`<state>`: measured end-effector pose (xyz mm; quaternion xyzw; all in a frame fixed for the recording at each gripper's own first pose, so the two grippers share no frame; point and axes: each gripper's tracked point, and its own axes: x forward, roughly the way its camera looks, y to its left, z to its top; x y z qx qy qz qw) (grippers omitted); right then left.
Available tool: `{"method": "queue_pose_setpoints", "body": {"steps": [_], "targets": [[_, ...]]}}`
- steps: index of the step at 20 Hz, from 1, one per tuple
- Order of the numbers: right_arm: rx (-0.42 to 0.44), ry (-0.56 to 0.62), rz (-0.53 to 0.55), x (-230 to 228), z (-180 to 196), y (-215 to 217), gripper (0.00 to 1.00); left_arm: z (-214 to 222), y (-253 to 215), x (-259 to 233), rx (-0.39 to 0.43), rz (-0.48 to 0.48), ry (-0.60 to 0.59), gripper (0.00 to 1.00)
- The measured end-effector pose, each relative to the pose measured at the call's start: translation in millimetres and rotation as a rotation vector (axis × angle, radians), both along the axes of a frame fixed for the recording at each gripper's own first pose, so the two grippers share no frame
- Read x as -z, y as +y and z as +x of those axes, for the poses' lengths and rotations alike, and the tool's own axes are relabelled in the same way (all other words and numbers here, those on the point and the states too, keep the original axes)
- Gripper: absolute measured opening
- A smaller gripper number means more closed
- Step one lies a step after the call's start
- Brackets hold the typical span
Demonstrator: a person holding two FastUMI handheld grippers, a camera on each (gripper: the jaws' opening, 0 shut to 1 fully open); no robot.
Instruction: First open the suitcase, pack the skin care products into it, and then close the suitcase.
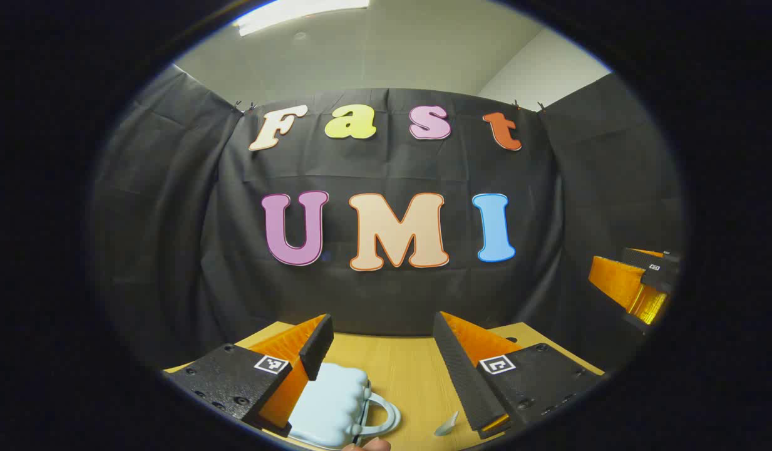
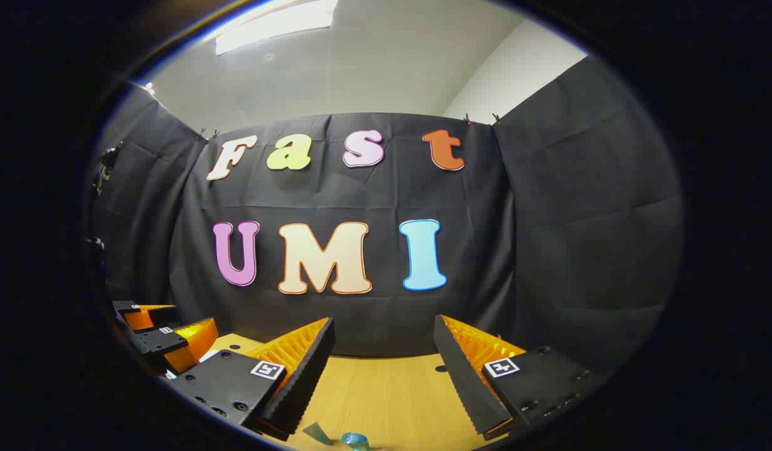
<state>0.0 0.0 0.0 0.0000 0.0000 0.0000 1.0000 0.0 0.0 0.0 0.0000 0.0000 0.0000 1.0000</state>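
Both grippers hang above a wooden table [image 1: 398,369], pointed level at the booth's black wall, and both stand wide with nothing between their fingers. Left gripper [image 1: 383,341] shows spread jaws in the left gripper view; right gripper [image 2: 384,343] shows the same in the right gripper view.

What the coming move turns on is that the pale blue suitcase [image 1: 332,407] lies low and just under the left gripper, beneath its left finger and toward the near edge of the table. Its looped handle [image 1: 386,413] points toward the middle of the table. By my judgement the left gripper is the nearer tool, and it has to tip down to reach the case, which looks closed from here, though little of it is in sight.

Open tabletop runs ahead to the far edge, where the cloth begins, so room for moving looks ample.

Smaller things lie near: a white scrap [image 1: 447,425] beside the right finger in the left gripper view, and a bluish round item [image 2: 354,440], perhaps a skin care product, at the bottom of the right gripper view; too little shows to tell.
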Motion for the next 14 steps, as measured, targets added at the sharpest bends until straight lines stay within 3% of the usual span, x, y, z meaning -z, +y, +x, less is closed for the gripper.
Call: {"method": "queue_pose_setpoints", "body": {"steps": [7,11,14], "targets": [[-0.037,-0.01,0.008,2,2,1,0.99,2,-9,12,-0.011,-0.006,0.03,0.94],[-0.081,0.004,0.028,16,4,1,0.99,4,-5,51,-0.032,0.004,0.121,0.95],[-0.055,0.037,0.017,30,8,-5,0.99,10,6,101,-0.041,0.011,0.256,0.95]]}}
